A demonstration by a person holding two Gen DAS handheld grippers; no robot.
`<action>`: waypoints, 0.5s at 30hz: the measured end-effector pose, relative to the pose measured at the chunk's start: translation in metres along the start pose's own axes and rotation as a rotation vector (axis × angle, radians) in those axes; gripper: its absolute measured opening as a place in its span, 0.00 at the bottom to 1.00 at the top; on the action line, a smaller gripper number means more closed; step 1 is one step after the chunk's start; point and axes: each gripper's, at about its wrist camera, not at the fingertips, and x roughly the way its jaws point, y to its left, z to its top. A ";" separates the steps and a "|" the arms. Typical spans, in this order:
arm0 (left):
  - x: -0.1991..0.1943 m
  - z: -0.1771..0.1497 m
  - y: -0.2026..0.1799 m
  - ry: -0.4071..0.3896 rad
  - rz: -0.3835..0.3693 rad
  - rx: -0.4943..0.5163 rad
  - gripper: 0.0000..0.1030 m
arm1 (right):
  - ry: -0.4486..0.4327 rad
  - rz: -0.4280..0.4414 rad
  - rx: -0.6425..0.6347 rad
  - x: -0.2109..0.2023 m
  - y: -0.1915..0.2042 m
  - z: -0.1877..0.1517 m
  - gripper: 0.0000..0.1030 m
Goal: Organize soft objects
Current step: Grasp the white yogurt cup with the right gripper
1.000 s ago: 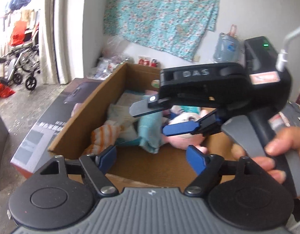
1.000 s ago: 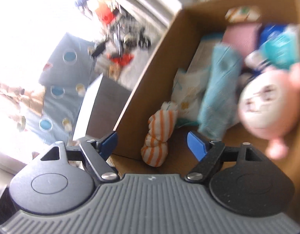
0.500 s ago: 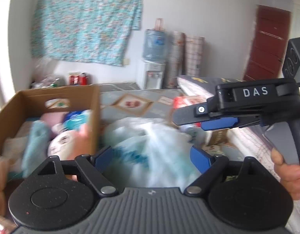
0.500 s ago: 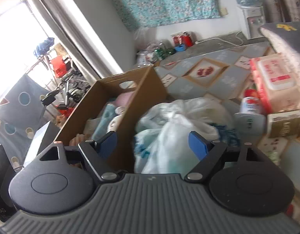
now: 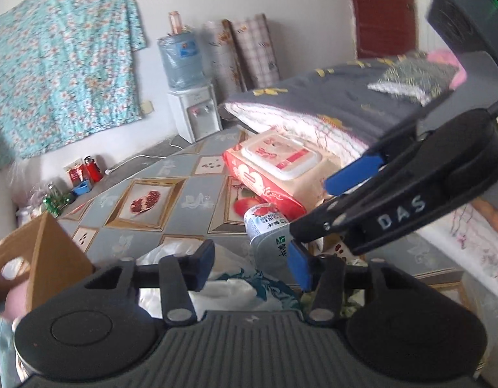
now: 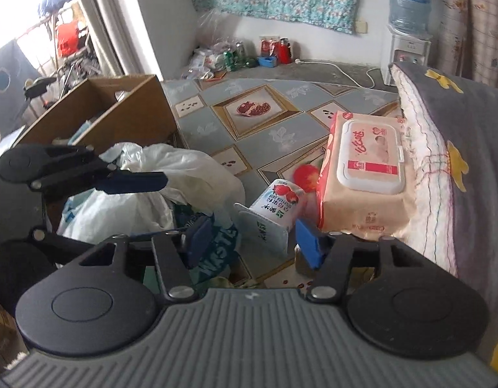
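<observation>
Right wrist: both grippers tilted down, jaws closing.

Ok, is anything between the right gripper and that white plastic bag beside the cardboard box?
Yes. In the right wrist view the left gripper reaches across the white plastic bag from the left, jaws closing around its bunched top, nothing yet pinched. The right gripper, also closing and empty, points more at the strawberry milk carton.
</observation>
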 end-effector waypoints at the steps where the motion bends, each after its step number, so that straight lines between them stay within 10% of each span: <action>1: 0.009 0.002 -0.001 0.015 -0.003 0.019 0.43 | 0.015 0.002 -0.027 0.006 -0.001 0.002 0.48; 15: 0.067 0.000 0.003 0.203 -0.066 0.029 0.23 | 0.093 0.095 -0.105 0.053 -0.026 0.002 0.15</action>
